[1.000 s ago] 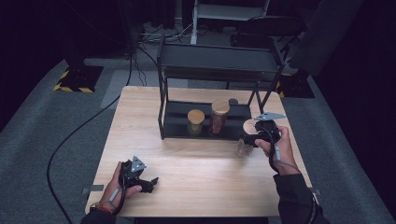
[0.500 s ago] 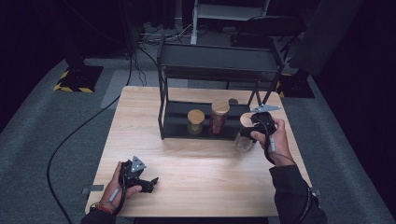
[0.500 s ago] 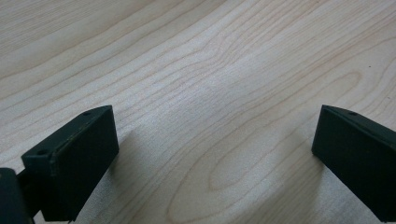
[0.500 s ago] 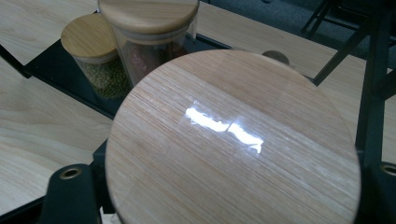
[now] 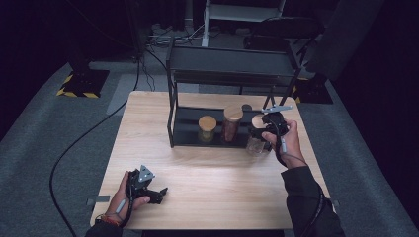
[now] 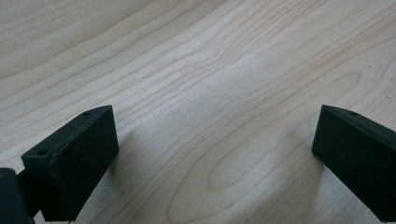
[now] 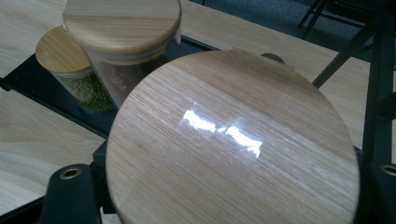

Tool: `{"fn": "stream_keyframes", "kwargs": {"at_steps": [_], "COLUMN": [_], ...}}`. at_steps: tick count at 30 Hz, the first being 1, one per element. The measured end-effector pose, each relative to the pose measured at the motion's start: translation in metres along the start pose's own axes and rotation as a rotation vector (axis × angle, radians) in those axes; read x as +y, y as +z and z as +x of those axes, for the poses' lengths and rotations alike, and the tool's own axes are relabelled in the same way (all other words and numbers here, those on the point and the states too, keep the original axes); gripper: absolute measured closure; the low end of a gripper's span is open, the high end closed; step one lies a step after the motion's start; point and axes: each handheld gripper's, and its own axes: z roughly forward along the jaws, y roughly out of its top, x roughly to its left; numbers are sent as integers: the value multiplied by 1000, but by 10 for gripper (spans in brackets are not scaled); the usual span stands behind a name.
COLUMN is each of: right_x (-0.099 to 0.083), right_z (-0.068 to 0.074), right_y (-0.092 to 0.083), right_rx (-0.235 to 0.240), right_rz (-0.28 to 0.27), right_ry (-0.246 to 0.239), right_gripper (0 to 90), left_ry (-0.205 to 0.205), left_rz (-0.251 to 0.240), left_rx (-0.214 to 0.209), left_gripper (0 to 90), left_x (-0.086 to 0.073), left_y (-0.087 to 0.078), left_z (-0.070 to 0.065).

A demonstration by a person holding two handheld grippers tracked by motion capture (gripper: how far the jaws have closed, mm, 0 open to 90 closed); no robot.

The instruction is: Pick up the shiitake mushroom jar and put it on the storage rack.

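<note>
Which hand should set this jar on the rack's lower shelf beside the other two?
Right. The right gripper already holds the jar at the rack, beside the two jars. The left gripper rests open at the table's near edge.

I can read no lettering, label, brand or number on anything here; the three wooden-lidded glass jars (image 7: 122, 28) carry no readable print.
</note>
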Motion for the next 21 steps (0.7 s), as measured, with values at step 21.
{"fn": "stream_keyframes", "kwargs": {"at_steps": [21], "right_x": [10], "right_z": [-11], "right_y": [23], "right_rx": [-28], "right_rz": [-11], "right_ry": [42], "right_gripper": [249], "left_ry": [0], "left_rz": [0], "left_rx": [0], "left_gripper": [2], "left_x": [0], "left_y": [0], "left_z": [0]}}
